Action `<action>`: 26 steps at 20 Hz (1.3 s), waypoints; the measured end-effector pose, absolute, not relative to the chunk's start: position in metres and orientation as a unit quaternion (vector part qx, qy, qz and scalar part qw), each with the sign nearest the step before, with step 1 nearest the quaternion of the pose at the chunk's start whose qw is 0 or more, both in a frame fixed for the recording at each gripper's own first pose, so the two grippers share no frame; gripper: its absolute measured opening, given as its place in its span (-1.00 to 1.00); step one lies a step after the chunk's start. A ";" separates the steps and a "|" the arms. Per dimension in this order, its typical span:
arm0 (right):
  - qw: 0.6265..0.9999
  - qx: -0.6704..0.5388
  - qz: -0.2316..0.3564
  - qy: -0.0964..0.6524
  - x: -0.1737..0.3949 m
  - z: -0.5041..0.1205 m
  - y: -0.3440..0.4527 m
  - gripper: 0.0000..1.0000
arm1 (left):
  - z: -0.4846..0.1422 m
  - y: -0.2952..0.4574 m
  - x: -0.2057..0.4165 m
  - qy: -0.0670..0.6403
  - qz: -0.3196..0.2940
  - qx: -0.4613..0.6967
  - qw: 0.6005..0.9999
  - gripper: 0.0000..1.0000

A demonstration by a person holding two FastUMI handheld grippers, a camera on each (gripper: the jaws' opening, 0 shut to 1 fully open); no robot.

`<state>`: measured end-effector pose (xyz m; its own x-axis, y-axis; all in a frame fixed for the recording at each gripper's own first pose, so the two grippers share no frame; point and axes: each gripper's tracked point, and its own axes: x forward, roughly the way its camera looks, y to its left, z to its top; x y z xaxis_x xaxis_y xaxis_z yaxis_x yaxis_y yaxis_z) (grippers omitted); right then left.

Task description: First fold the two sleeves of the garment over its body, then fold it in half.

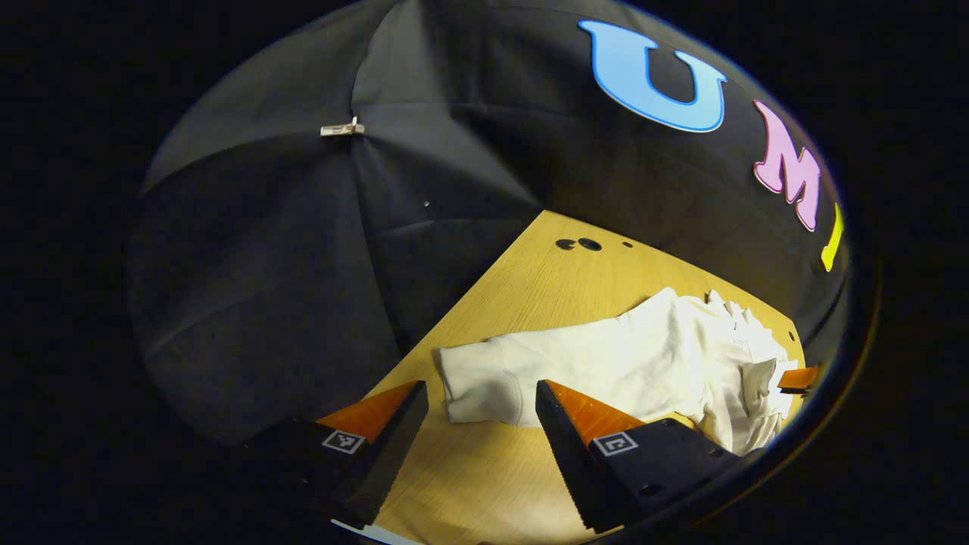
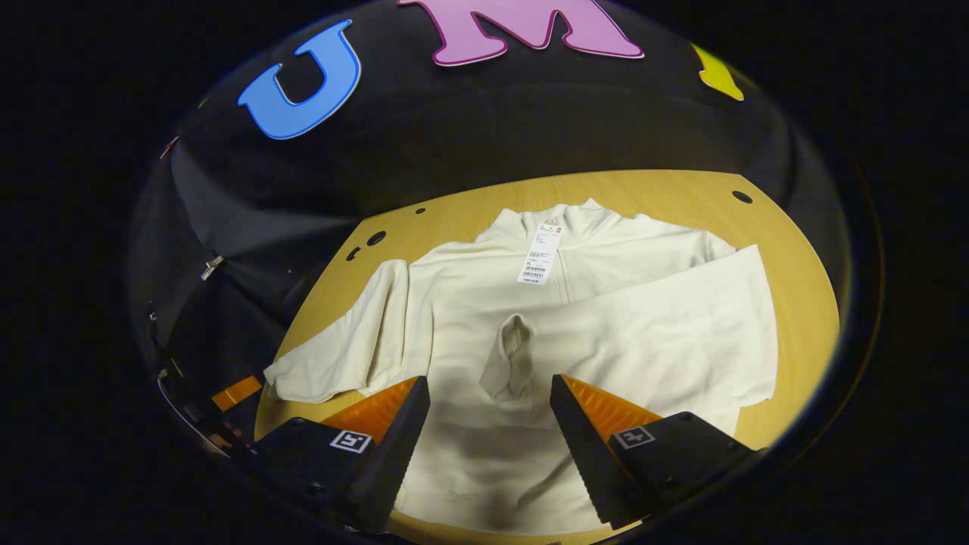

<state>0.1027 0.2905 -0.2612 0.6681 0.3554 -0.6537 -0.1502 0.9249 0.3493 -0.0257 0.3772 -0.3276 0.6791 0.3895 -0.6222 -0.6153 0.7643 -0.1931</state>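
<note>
The cream long-sleeved garment (image 2: 575, 303) lies flat on the wooden tabletop (image 2: 787, 227); one sleeve (image 2: 643, 333) is already folded over the body, the other sleeve (image 1: 500, 375) is still spread out w/ its cuff just ahead of the left gripper (image 1: 482, 401). Left gripper & right gripper (image 2: 490, 401) both gape wide, holding nothing. Left to do: 2nd sleeve, then the half-fold.

garment (image 2: 469, 318) flat on table (image 2: 787, 227), one sleeve (image 2: 643, 333) across its body, other sleeve (image 2: 341, 348) spread outward

wooden table (image 2: 787, 227), black cloth wall (image 1: 288, 250)
</note>
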 end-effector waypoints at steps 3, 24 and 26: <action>0.910 0.126 0.136 0.371 0.090 -0.250 0.269 0.97 | -0.346 0.380 -0.020 0.306 0.275 -0.202 0.889 0.87; 0.899 0.171 0.117 0.386 0.046 -0.253 0.201 0.94 | -0.342 0.355 0.031 0.348 0.221 -0.152 0.898 -0.76; 0.899 0.175 0.110 0.386 0.045 -0.254 0.188 0.94 | -0.322 0.335 0.041 0.334 0.199 -0.130 0.912 -0.77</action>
